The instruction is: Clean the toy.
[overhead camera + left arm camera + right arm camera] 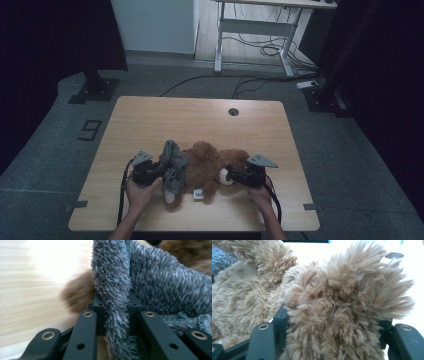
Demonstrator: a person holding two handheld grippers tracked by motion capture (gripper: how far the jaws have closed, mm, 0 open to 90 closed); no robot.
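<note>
Garment half-pulled over plush bear

Bear (207,167) lies crosswise at the frame's lower centre on the counter (150,120). Left gripper (159,171) pinches the grey fleece garment (173,165) at its left end; right gripper (231,176) clamps a furry limb opposite.

The grey cloth (172,165) hides part of the brown plush bear (207,165). In the left gripper view the bench (37,280) is blurred and overexposed.

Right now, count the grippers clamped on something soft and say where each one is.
2. The left gripper pinches the grey fleece cloth at the teddy bear's left side; the right gripper clamps a tuft of the bear's brown fur at its right.
</note>
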